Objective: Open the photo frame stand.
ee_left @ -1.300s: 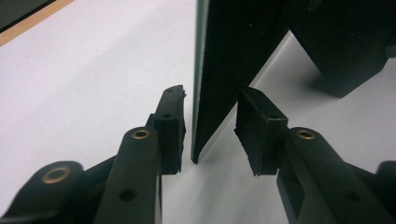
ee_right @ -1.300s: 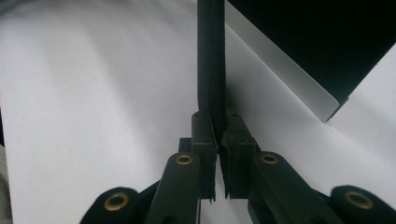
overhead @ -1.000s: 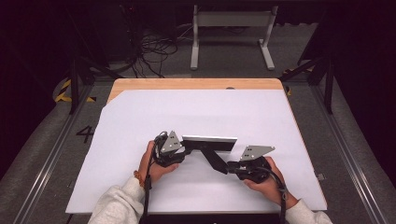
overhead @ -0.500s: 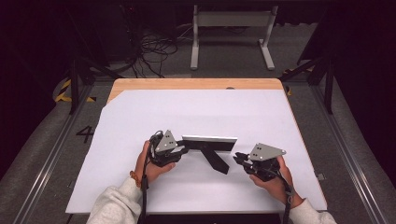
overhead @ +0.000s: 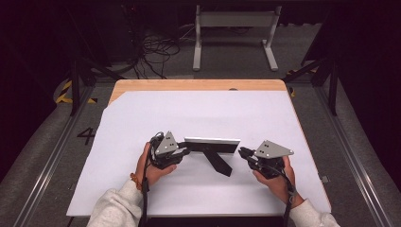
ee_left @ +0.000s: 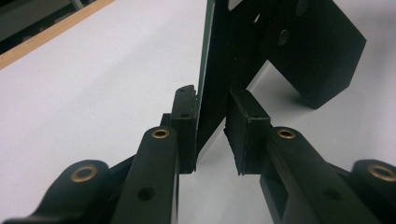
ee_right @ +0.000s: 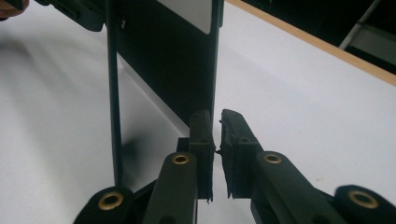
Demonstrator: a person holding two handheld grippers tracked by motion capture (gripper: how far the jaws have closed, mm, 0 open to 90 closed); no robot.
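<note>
A black picture frame (overhead: 213, 144) stands upright on the white table (overhead: 142, 118), propped by its black back leg (overhead: 218, 162). My left gripper (overhead: 183, 150) is at the frame's left end. In the left gripper view the frame's edge (ee_left: 215, 70) sits between both pads (ee_left: 184, 121), and the jaws (ee_left: 212, 126) have just been closing onto it. My right gripper (overhead: 242, 152) is at the frame's right end. Its jaws (ee_right: 217, 119) have drawn almost together, leaving a thin empty slit. Their tips reach the frame's near edge (ee_right: 163, 60).
The table's far wooden edge (overhead: 198, 85) lies beyond the white sheet. On the dark floor behind are a grey metal stand (overhead: 234, 23) and a tangle of cables (overhead: 156, 47). White sheet spreads wide on all sides of the frame.
My right gripper has left the frame's back leg, moved right and come up to the frame's right end. The left gripper and the frame have stayed in place.
</note>
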